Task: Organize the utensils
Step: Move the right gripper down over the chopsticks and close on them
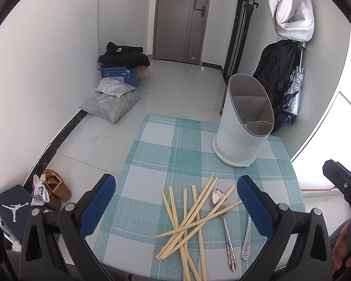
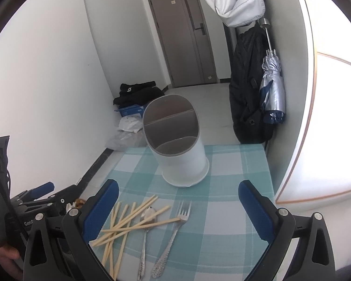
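Observation:
Several wooden chopsticks (image 1: 189, 220) lie crossed in a loose pile on the teal checked tablecloth (image 1: 152, 154). A metal spoon (image 1: 224, 222) and a fork (image 1: 246, 241) lie beside them on the right. A white utensil holder (image 1: 244, 121) with grey dividers stands empty at the table's far right. My left gripper (image 1: 175, 192) hangs open above the pile, holding nothing. In the right wrist view the chopsticks (image 2: 128, 222), spoon (image 2: 146, 229) and fork (image 2: 173, 234) lie before the holder (image 2: 180, 149). My right gripper (image 2: 177, 196) is open and empty above the fork.
The table is small, with its left edge (image 1: 126, 164) dropping to a tiled floor. Parcels (image 1: 112, 100), a shoe (image 1: 56, 187) and a shoebox (image 1: 9, 208) lie on the floor. A black backpack (image 2: 248, 89) and a folded umbrella (image 2: 272, 86) hang by the right wall.

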`<state>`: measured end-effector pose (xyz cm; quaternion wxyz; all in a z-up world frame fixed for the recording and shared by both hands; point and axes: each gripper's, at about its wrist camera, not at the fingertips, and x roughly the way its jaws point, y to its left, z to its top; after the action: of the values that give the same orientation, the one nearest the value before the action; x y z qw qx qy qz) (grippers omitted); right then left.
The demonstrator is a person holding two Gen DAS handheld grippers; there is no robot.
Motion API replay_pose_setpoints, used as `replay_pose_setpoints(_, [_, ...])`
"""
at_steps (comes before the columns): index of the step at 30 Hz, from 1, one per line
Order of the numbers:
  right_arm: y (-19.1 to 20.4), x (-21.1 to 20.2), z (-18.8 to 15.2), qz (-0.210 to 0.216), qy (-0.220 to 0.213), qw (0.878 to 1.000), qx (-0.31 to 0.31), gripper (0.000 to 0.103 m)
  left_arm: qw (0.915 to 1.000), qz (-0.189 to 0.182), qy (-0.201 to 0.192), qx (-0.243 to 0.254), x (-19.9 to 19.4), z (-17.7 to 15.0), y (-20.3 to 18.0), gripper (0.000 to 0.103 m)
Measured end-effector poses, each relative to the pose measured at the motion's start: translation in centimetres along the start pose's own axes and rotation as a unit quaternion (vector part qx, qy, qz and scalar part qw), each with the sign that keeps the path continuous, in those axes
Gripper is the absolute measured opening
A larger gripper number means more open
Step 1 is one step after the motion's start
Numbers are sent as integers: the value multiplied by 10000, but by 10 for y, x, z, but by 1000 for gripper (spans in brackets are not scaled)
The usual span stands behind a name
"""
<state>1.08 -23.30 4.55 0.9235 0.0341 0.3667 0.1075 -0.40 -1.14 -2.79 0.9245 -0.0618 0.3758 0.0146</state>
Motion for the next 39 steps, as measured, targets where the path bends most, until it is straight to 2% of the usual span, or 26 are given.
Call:
replay_pose_setpoints(4, [-3, 7, 0, 25, 186, 9998, 92, 103, 10000, 22, 63, -47, 3, 3, 3, 102])
replay_pose_setpoints(8, [-7, 27, -4, 205, 722, 9966, 333, 103, 9995, 106, 154, -252, 6, 8, 15, 102])
replay_pose_setpoints(10, [-7, 41, -9, 430, 1108, 9920, 426, 102, 9990, 59, 188, -411, 7, 11, 23, 102])
replay_pose_setpoints(11, [-7, 47, -11, 529, 1265, 9895, 462, 101, 9985, 17, 200, -509, 8, 13, 28, 102])
replay_pose_setpoints(14, [-5, 69, -19, 672, 1736, 9808, 579, 88, 9973, -40, 261, -685, 10, 16, 37, 102])
replay_pose_setpoints(16, [-8, 86, -26, 792, 2115, 9706, 826, 85, 9968, -46, 253, -755, 11, 18, 41, 102])
replay_pose_setpoints(18, [-9, 104, -36, 972, 2477, 9568, 1167, 68, 9969, -23, 213, -763, 10, 22, 44, 102])
replay_pose_setpoints(20, [-15, 124, -47, 993, 2860, 9387, 1647, 62, 9969, 63, 148, -771, 9, 24, 48, 102])
replay_pose_setpoints(22, [-22, 137, -56, 979, 3044, 9224, 2165, 57, 9966, 105, 102, -810, 9, 26, 54, 102])
replay_pose_setpoints(25, [-35, 156, -68, 1109, 3244, 8905, 2992, 42, 9958, 76, 125, -902, 11, 28, 62, 102])
replay_pose_setpoints(26, [-38, 159, -70, 1077, 3279, 8841, 3151, 41, 9954, 52, 143, -948, 12, 29, 65, 102])
replay_pose_setpoints(30, [-32, 163, -68, 959, 3307, 8860, 3105, 41, 9933, -63, 192, -1140, 14, 30, 74, 102])
replay_pose_setpoints(32, [-27, 164, -67, 711, 3338, 8915, 2980, 41, 9926, -85, 212, -1193, 14, 31, 77, 102])
replay_pose_setpoints(35, [-23, 167, -69, 472, 3389, 8918, 2959, 30, 9917, -110, 231, -1263, 14, 30, 81, 102])
replay_pose_setpoints(39, [-9, 171, -61, 14, 3276, 9086, 2593, 19, 9907, -76, 242, -1335, 14, 29, 87, 102])
